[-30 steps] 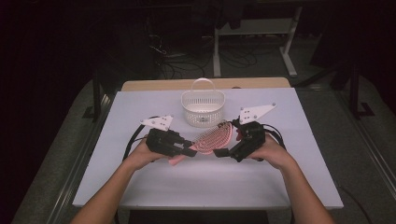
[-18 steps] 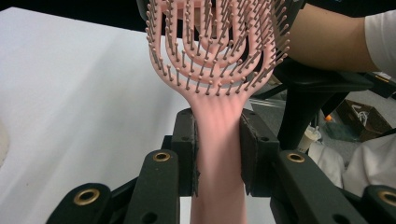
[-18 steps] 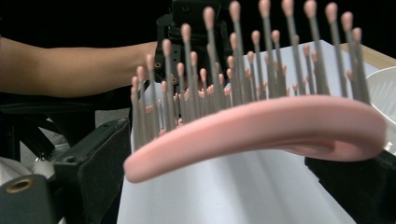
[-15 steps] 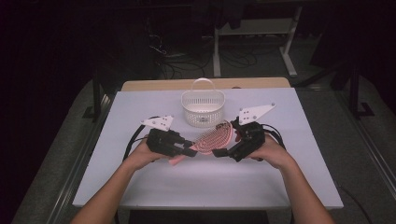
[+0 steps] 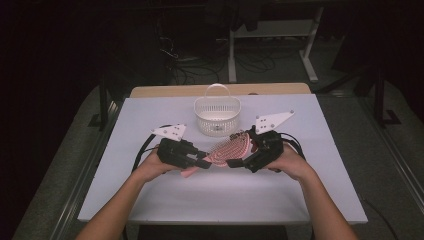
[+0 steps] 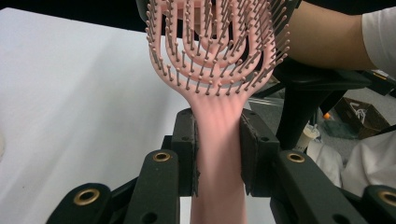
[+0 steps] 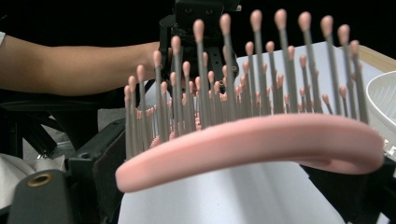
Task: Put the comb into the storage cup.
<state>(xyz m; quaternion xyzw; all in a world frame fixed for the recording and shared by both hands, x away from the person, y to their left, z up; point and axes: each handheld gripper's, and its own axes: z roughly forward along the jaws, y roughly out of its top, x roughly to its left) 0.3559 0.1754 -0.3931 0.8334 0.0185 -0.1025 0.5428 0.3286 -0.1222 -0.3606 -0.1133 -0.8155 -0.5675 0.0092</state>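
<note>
1. A pink hairbrush (image 5: 227,150) is held above the white tabletop (image 5: 220,195), between the two hands, just in front of a white basket (image 5: 217,116).
2. The left hand-held gripper (image 5: 202,161) is clamped on the brush handle; in the left gripper view its two black jaws press the handle from both sides, with the bristled head (image 6: 215,46) rising beyond them.
3. The right hand-held gripper (image 5: 239,161) reaches the far end of the brush head. Its jaws have just been closing with the rim of the head (image 7: 252,144) between them, but whether the pads already press on it I cannot tell.
4. In the right gripper view the bristles stand upward.
5. The basket stands upright near the far edge of the tabletop, apart from the brush.
</note>
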